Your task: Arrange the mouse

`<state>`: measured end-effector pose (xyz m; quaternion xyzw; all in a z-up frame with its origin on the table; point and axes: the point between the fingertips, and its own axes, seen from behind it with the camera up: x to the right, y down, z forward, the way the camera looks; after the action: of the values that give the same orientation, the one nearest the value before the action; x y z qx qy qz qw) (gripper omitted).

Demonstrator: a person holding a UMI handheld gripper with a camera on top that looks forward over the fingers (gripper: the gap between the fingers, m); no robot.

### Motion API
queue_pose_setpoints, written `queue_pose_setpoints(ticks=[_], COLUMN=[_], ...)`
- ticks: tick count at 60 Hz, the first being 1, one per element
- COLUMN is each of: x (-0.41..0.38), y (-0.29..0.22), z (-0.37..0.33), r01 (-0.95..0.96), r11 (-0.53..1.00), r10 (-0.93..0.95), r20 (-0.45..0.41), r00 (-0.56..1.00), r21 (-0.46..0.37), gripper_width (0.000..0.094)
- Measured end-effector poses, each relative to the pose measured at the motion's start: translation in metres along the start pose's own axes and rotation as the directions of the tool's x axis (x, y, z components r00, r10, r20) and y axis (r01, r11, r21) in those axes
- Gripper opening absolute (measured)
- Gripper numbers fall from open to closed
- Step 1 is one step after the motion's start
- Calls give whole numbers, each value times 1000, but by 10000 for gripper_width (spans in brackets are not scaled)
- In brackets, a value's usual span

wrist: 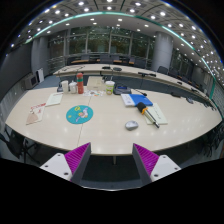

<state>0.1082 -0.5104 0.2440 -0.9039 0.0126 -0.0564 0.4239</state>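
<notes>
My only view rides on gripper [112,160], looking forward along fingers [73,158], raised and tilted down over counter [110,135] near edge, whole counter wide, room windows [100,45] far beyond.

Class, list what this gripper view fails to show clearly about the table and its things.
- Mouse: too small to tell which way it faces.
- Papers: print too small to read.
- Bottles at the far side: labels too small.
- Table: its near edge sits behind the open gripper fingers.
</notes>
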Motion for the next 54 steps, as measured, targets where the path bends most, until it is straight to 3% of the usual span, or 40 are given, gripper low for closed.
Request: queue_pose_setpoints(ticks=[7, 31, 54], x=[11, 88, 107], y=[8, 22, 30], z=[8, 234, 383], r01=[-13, -67, -142], r11=[999, 993, 969], r10=[13, 66, 159], r20=[-11, -18, 72], r00=[1000, 998, 985], r21=[-38, -94, -204], gripper_width=[846, 844, 845])
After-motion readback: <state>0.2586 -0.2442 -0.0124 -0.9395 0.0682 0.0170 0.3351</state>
